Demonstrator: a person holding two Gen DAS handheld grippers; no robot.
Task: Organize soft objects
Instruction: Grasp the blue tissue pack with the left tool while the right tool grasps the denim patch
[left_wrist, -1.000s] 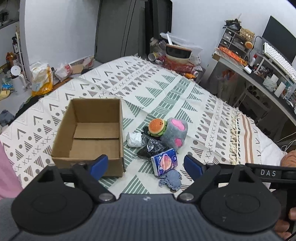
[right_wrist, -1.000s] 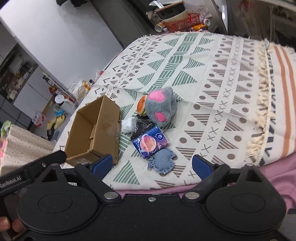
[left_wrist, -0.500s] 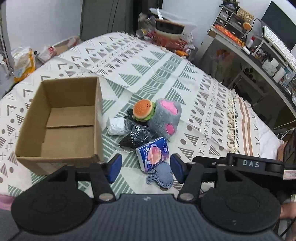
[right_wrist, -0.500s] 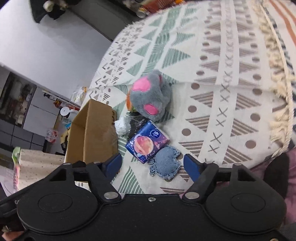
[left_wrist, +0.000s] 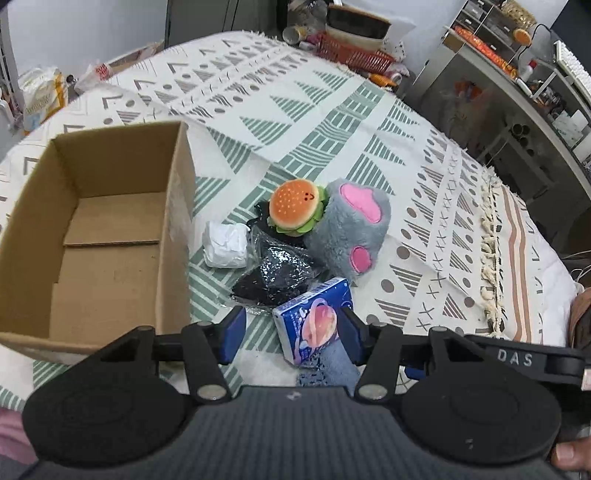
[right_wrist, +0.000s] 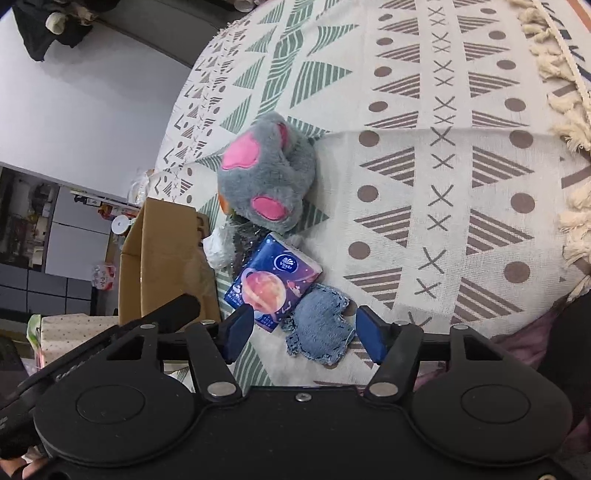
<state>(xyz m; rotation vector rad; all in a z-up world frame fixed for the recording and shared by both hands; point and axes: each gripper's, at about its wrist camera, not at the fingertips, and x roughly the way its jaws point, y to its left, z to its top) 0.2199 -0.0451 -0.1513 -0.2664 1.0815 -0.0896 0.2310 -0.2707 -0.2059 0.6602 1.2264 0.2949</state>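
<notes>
On the patterned bed cover (left_wrist: 369, 122), the left gripper (left_wrist: 291, 334) stands wide open around the near end of the blue tissue pack (left_wrist: 314, 321), holding nothing. The right gripper (right_wrist: 304, 334) is equally wide open, empty, straddling the denim scrap (right_wrist: 321, 332). The grey paw plush (left_wrist: 351, 229) lies at 12 o'clock from the pack, the burger plush (left_wrist: 297, 210) at 11, the open cardboard box (left_wrist: 177, 206) at 9.
</notes>
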